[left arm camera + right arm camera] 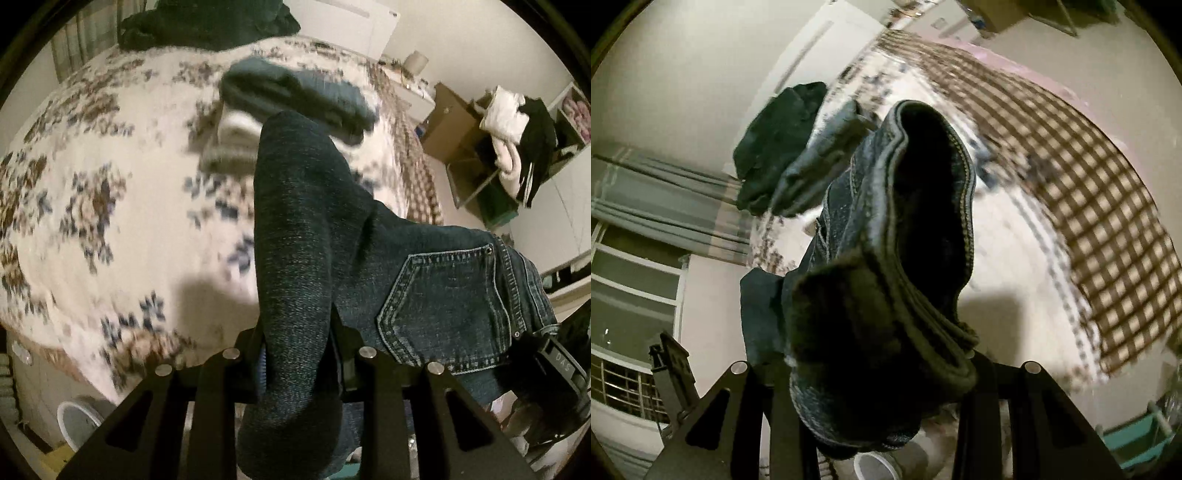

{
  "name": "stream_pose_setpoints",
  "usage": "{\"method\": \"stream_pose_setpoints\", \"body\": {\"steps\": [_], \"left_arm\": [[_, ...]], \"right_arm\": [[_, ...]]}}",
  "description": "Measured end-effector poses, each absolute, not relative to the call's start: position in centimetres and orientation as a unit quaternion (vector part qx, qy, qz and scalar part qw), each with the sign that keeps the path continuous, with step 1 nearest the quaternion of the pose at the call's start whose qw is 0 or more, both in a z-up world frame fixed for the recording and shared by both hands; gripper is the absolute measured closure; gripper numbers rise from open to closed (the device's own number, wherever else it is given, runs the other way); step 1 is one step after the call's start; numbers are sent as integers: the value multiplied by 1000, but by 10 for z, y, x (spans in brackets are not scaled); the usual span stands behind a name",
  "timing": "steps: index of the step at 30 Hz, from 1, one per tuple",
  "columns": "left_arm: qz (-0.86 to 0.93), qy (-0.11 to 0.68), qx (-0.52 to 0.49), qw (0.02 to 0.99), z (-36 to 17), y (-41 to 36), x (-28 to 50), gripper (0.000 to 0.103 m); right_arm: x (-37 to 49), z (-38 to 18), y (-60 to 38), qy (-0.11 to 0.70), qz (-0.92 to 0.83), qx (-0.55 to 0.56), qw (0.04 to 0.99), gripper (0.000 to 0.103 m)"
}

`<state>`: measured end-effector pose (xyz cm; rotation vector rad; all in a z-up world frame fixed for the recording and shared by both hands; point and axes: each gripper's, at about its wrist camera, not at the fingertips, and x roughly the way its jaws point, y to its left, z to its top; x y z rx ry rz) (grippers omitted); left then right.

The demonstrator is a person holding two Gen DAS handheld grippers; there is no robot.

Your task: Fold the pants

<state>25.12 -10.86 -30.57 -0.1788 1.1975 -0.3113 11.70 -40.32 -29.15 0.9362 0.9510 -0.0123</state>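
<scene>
Above the floral-patterned white bed (110, 221), held dark blue denim jeans (424, 280) aloft: left claw (299, 354) clamped on a leg, right claw (886, 373) clamped on bunched fabric. Likely risk: slipping out, causing an uneven fold.

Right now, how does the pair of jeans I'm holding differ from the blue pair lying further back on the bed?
The held jeans are darker, unfolded and hang in the air, pinched by the left gripper and the right gripper. The blue pair is lighter, folded into a compact bundle and rests on top of a stack of folded clothes on the bedspread. Both are denim.
</scene>
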Motion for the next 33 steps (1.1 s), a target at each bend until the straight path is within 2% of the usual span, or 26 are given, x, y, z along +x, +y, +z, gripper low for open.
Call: {"method": "stream_pose_setpoints", "body": {"steps": [10, 16, 26, 33], "left_arm": [[-169, 526, -94, 828, -249, -98, 405, 80], [-169, 523, -103, 829, -253, -94, 509, 80], [-148, 544, -95, 821, -321, -92, 644, 80], [-142, 550, -104, 817, -353, -88, 678, 79]], "right_arm": [[282, -220, -389, 407, -2, 430, 806, 64], [398, -212, -385, 385, 3, 437, 813, 64], [581, -301, -390, 393, 14, 465, 793, 64], [635, -364, -401, 404, 15, 473, 783, 65]]}}
